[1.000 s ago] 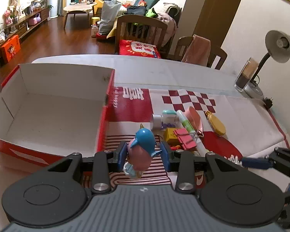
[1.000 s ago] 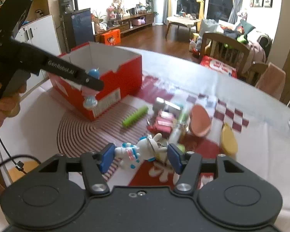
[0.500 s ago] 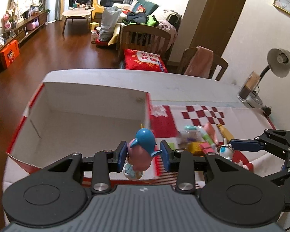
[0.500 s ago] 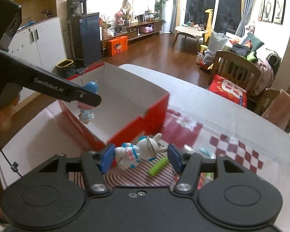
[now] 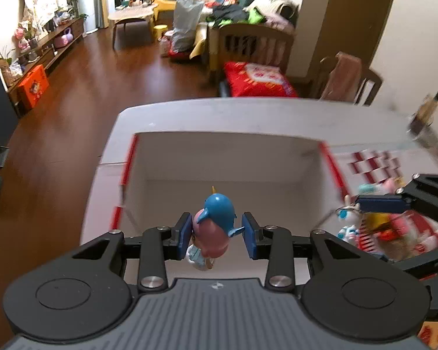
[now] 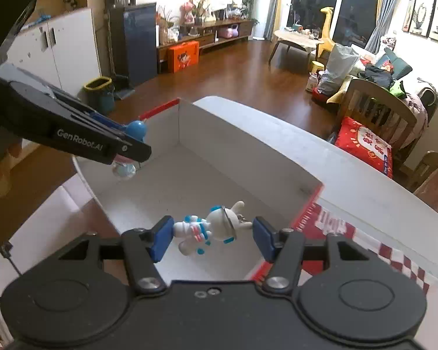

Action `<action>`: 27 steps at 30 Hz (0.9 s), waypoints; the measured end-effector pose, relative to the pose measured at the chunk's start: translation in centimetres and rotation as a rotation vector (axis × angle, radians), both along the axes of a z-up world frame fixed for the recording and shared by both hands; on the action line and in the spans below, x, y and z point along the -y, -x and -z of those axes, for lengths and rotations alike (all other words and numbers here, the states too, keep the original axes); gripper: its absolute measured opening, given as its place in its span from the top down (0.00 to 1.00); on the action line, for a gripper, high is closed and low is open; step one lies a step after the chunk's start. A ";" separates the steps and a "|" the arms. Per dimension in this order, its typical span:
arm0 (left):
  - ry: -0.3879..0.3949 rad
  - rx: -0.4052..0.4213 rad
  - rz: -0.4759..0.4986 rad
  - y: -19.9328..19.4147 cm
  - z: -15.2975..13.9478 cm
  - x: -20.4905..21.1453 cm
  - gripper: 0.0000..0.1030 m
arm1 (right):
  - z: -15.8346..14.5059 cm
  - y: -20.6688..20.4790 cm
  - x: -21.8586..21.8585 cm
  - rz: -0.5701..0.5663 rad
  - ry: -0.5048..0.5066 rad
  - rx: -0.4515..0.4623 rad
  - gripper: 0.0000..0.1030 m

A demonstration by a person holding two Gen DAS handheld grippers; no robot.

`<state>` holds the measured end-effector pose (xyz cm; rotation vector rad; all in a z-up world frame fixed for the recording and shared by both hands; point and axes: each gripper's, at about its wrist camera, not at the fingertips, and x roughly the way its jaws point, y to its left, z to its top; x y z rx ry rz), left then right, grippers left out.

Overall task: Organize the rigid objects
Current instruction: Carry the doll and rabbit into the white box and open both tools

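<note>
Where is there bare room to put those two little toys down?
The white floor of the red-edged box is bare from wall to wall, beneath both the blue-headed figure and the white rabbit figure. It is crowded on the patterned cloth right of the box, where small items pile together.

The left gripper [image 5: 216, 234] hung level over the near edge of the table, its blue pads [image 5: 184, 234] pressed against what it carried. The right gripper [image 6: 210, 236] sat just beside it toward the table's right edge, blue pads [image 6: 162, 237] set wider yet gripping too. In the right wrist view, the left gripper's black arm [image 6: 73, 134] reached in from the left, tilted slightly downward.
</note>
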<state>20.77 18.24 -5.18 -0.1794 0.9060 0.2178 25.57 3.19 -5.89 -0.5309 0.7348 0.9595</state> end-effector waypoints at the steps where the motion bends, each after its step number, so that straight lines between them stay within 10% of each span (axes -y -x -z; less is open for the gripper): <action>1: -0.001 -0.018 -0.002 -0.4 0.6 -0.7 0.65 | 0.4 -0.2 -0.6 0.004 0.010 0.002 0.43; 27: 0.017 -0.223 0.102 -6.9 8.4 -3.3 0.66 | 8.1 -4.1 -6.9 0.113 0.235 -0.176 0.41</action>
